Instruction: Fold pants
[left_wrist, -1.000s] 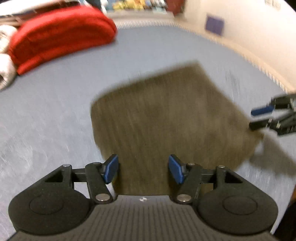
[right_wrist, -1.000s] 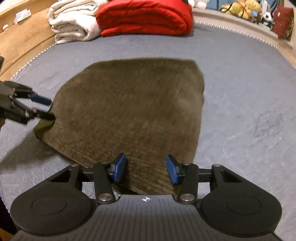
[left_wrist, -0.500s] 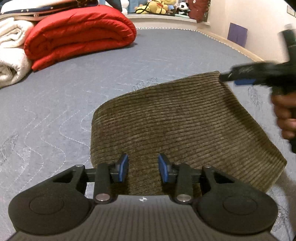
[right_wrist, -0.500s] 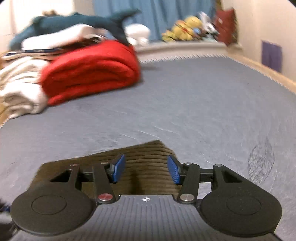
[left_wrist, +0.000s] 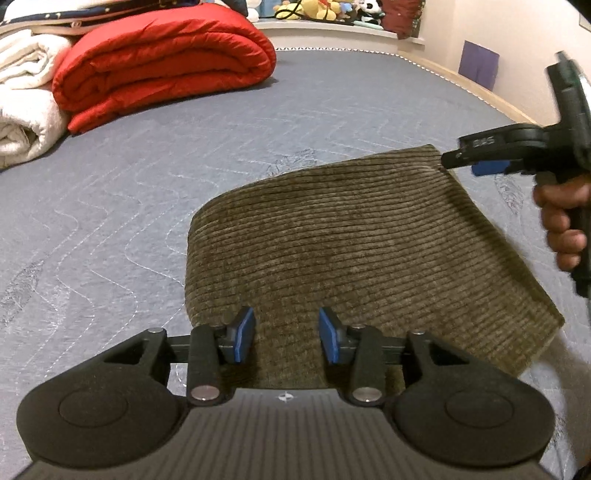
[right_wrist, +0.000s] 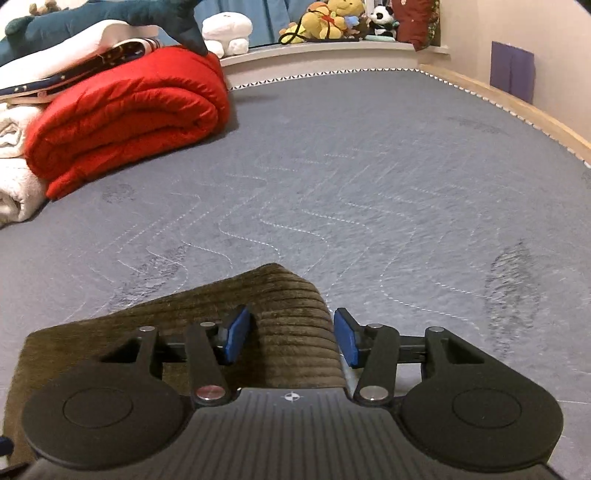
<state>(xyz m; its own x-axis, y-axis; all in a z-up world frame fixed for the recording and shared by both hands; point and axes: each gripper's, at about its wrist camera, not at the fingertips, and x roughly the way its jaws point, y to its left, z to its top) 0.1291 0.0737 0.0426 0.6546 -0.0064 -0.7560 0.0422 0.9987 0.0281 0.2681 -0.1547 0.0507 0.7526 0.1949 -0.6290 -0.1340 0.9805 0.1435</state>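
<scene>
The olive-brown corduroy pants (left_wrist: 351, 240) lie folded in a flat, roughly square stack on the grey quilted mattress (left_wrist: 147, 166). My left gripper (left_wrist: 287, 335) is open, its blue pads (left_wrist: 243, 334) apart over the stack's near edge. My right gripper (right_wrist: 291, 338) is open over the stack's far right corner (right_wrist: 291, 295). It also shows in the left wrist view (left_wrist: 480, 160), held in a hand at that corner.
A rolled red quilt (left_wrist: 159, 62) and white blankets (left_wrist: 22, 107) lie at the back left of the mattress. Plush toys (right_wrist: 332, 18) sit on the ledge behind. A wooden bed frame edge (right_wrist: 535, 122) and wall run along the right.
Both grippers shifted from the stack's side edges to its near edge and far right corner. The left jaws narrowed, then widened a little. The pants stayed flat.
</scene>
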